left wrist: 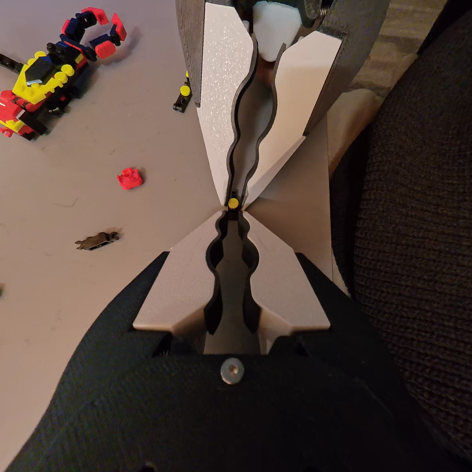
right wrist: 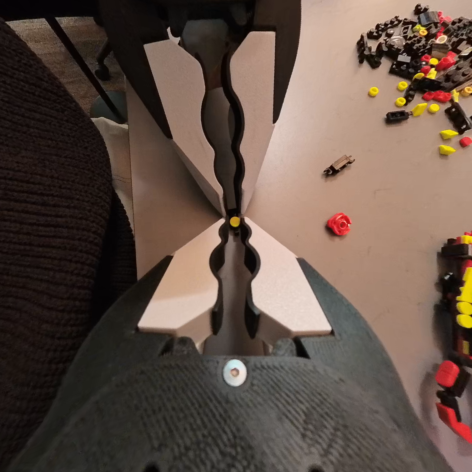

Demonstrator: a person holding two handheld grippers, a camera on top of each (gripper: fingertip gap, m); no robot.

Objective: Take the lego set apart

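A small black lego piece with a yellow round stud (left wrist: 233, 203) is held above the table between both grippers, which meet tip to tip. My left gripper (left wrist: 232, 216) comes from the bottom of the left wrist view and is shut on one end of it. My right gripper (left wrist: 234, 194) comes from the top and is shut on the other end. In the right wrist view the same piece (right wrist: 234, 221) sits between my right gripper (right wrist: 235, 232) below and the left gripper (right wrist: 233, 209) above. The red, yellow, blue and black lego model (left wrist: 38, 84) lies on the table and also shows in the right wrist view (right wrist: 459, 306).
A red round piece (left wrist: 129, 178) (right wrist: 339, 224) and a black clip piece (left wrist: 97, 241) (right wrist: 338, 164) lie loose on the table (left wrist: 76, 293). Another black and yellow piece (left wrist: 182, 97) lies farther off. A pile of loose pieces (right wrist: 429, 63) is spread nearby. A person's dark knit sleeve (left wrist: 408, 229) (right wrist: 51, 204) borders the table edge.
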